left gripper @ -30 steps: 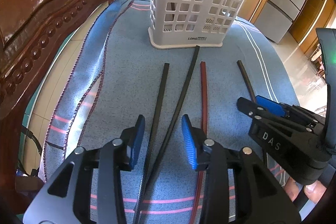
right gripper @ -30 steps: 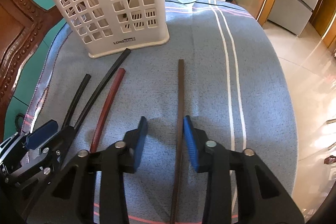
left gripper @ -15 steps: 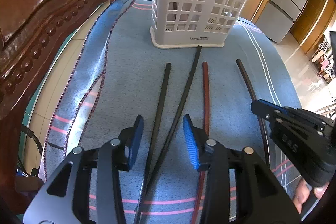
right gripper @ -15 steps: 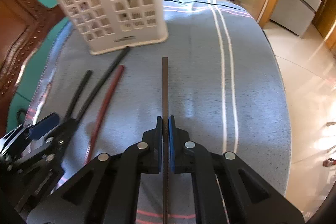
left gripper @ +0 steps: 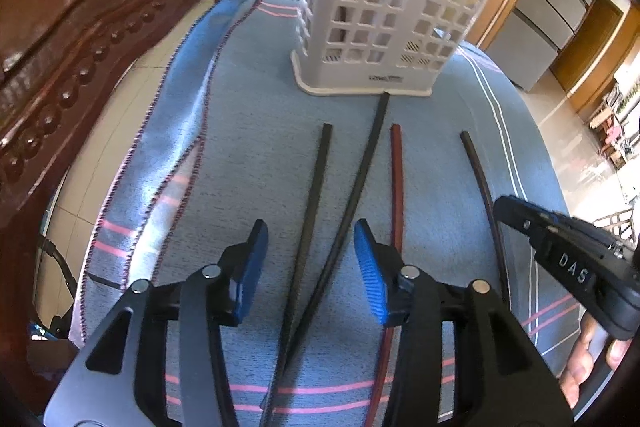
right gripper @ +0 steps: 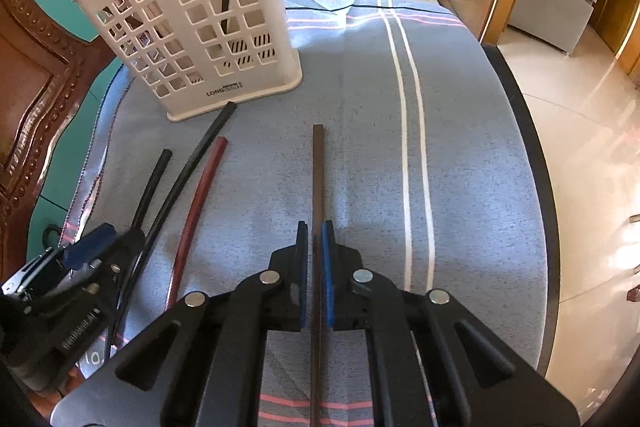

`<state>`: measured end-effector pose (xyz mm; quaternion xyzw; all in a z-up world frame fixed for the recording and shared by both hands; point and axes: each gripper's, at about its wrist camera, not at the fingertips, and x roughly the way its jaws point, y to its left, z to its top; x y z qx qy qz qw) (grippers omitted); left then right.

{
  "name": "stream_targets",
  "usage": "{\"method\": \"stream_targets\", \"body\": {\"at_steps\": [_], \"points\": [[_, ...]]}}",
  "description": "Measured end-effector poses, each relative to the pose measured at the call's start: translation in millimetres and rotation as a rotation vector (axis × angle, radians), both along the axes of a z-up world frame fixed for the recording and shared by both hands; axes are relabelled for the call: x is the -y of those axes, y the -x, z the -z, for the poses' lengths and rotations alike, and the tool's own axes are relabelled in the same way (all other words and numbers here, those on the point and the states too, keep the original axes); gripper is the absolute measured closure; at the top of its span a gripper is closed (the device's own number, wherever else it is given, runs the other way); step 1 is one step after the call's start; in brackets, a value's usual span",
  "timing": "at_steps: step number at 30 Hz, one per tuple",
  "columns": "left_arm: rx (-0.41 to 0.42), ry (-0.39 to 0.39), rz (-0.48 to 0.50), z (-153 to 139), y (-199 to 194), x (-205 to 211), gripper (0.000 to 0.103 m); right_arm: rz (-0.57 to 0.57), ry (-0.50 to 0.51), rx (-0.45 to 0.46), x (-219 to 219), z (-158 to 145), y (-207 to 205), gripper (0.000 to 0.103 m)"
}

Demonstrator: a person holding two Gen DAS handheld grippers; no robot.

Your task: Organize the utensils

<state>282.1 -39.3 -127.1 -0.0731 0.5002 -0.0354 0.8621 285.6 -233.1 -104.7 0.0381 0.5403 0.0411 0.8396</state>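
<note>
Holding the brown chopstick (right gripper: 318, 183) is my right gripper (right gripper: 316, 279), whose blue pads are closed flat against both sides of the stick. I keep the grip near the stick's near half so that the long far end projects ahead toward the white perforated holder (right gripper: 192, 31), ready to be aimed at its open top. The stick lies lengthwise along the blue striped cloth (right gripper: 460, 155), parallel to the white stripes, well apart from the other three.

My left gripper (left gripper: 308, 267) hangs with its jaws apart, and they have just been widening. Two black chopsticks (left gripper: 316, 187) run between the pads, converging toward me, but neither pad presses on them. I judge this spread is set to straddle both sticks at once. A red-brown chopstick (left gripper: 396, 183) lies just beside the right pad, outside the jaws.

The holder stands upright at the far end of the cloth, with the tip of the longer black stick touching or nearly touching its base. Some sticks already show through its lattice. A carved wooden chair (left gripper: 80, 11) stands to the left.

Next step, in my judgement: lift the brown stick, tip it upright, and lower it into the holder.
</note>
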Motion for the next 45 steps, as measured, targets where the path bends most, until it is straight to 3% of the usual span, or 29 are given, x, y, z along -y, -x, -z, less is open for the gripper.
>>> {"method": "stream_targets", "body": {"at_steps": [6, 11, 21, 29, 32, 45], "points": [[0.007, 0.037, -0.045, -2, -5, -12, 0.056, 0.010, 0.001, 0.000, 2, -1, 1, 0.086], [-0.016, 0.010, -0.035, 0, -28, -14, 0.056, 0.018, -0.004, 0.001, 7, -1, -1, 0.084], [0.010, -0.170, 0.007, 5, -38, 11, 0.055, 0.003, 0.009, -0.008, 3, 4, 0, 0.085], [0.031, -0.187, -0.013, 7, -35, 7, 0.046, 0.019, 0.051, -0.009, -4, 14, -8, 0.081], [0.030, -0.172, -0.014, 9, -34, 4, 0.046, 0.016, 0.064, -0.001, -12, 16, -11, 0.075], [0.036, -0.172, -0.021, 11, -34, 2, 0.045, -0.009, 0.111, 0.039, -30, 19, -15, 0.074]]}}
